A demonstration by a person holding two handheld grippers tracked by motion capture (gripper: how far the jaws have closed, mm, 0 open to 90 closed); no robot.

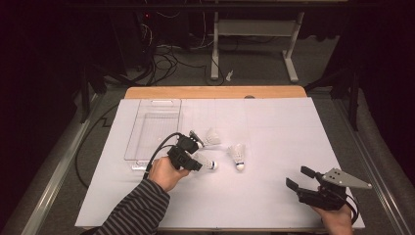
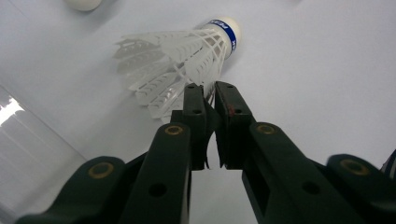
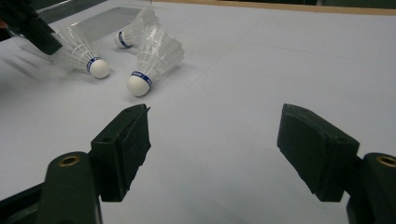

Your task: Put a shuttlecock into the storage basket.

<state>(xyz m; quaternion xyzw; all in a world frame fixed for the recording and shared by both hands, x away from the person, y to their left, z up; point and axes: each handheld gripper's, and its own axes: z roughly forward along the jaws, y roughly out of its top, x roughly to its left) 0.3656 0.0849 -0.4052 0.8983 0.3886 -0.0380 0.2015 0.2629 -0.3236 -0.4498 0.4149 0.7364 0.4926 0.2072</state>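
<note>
Three shuttlecocks on white table (image 1: 274,161); left gripper (image 1: 195,165) fingers pinch one (image 2: 177,60), right gripper (image 1: 297,178) wide.

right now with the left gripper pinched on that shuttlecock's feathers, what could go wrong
The left gripper grips only the thin skirt edge of the shuttlecock, so the feathers may crush or slip out on lifting. The clear tray lies close behind; a swing could knock its wall. Two other shuttlecocks lie near enough to be bumped.
</note>
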